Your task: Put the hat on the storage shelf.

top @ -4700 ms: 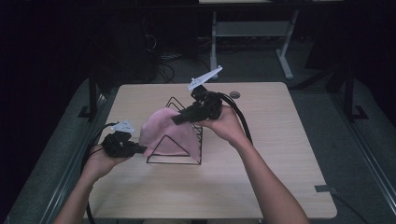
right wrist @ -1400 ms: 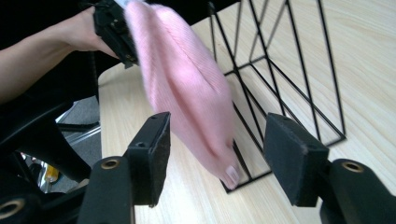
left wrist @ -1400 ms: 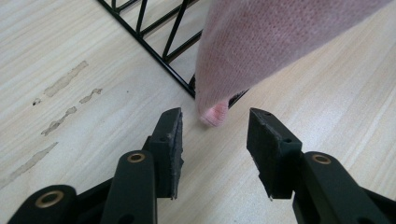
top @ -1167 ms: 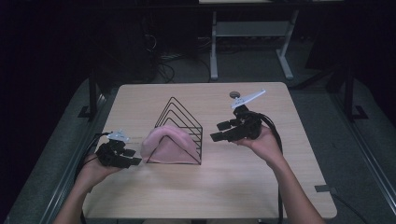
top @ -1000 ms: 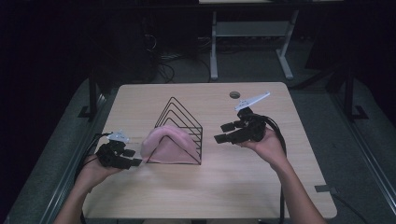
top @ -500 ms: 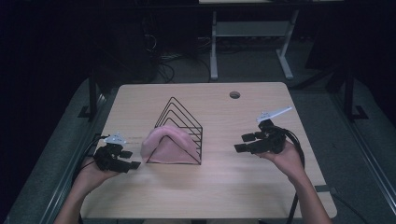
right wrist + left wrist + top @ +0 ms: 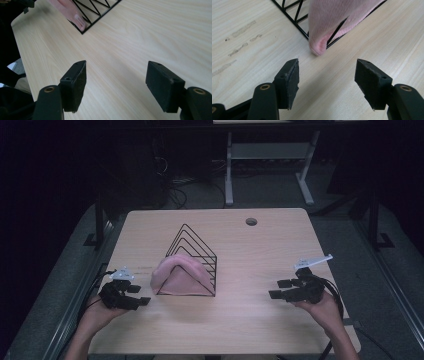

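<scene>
A pink cloth (image 7: pixel 177 272) is draped over the near end of a black wire rack (image 7: pixel 195 247) standing mid-table. In the left gripper view the cloth's lower edge (image 7: pixel 329 30) hangs to the wood beside the rack's base wire (image 7: pixel 292 21). My left gripper (image 7: pixel 136 296) rests near the table's left edge, open and empty, a short way from the cloth. My right gripper (image 7: pixel 282 289) is open and empty over bare wood at the right, well apart from the rack. Its own view has the rack corner (image 7: pixel 93 13) and cloth (image 7: pixel 72 12) far off.
The wooden table (image 7: pixel 260 255) has a round cable hole (image 7: pixel 251 221) at the back right. Faint scuff marks (image 7: pixel 242 35) lie on the wood left of the rack. Behind the table are desk legs (image 7: pixel 305 180) and cables on a dark floor.
My right gripper let go of the rack area and drew back to the right and toward the person, now near the right front. The left gripper slid slightly back, leaving the cloth on the rack.
</scene>
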Action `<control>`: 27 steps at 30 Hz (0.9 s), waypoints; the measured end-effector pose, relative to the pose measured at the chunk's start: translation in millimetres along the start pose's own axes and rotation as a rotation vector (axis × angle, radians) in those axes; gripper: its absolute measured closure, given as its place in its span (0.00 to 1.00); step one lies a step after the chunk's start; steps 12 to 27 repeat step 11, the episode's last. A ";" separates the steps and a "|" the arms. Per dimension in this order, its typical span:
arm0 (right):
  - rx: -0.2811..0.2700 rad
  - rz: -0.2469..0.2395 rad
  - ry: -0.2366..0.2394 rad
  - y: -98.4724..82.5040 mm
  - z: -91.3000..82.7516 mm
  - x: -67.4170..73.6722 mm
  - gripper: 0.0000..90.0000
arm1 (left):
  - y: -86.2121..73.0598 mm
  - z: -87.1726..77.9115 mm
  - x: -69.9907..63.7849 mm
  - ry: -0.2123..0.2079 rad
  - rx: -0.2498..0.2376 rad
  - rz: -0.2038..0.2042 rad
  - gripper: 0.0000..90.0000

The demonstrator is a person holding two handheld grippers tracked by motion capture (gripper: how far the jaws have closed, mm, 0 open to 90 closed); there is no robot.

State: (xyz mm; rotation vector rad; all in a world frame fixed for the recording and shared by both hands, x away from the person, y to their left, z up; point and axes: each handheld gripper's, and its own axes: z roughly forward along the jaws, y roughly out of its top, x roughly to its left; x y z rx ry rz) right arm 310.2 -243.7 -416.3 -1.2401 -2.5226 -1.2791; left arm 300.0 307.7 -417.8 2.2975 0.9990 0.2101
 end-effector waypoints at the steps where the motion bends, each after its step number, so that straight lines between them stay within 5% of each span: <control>1: -0.004 0.005 -0.003 -4.2 -0.9 -0.7 0.36 | 0.0 0.0 0.0 0.000 0.000 0.000 0.40; 5: -0.016 0.024 -0.019 -19.0 -3.5 1.2 0.32 | -7.8 1.4 -4.0 0.004 -0.038 -0.027 0.39; 10: -0.105 0.030 -0.049 -50.9 -0.7 11.5 0.30 | -16.5 3.7 -11.5 0.024 -0.107 -0.022 0.38; 27: -0.105 0.030 -0.049 -50.9 -0.7 11.5 0.30 | -16.5 3.7 -11.5 0.024 -0.107 -0.022 0.38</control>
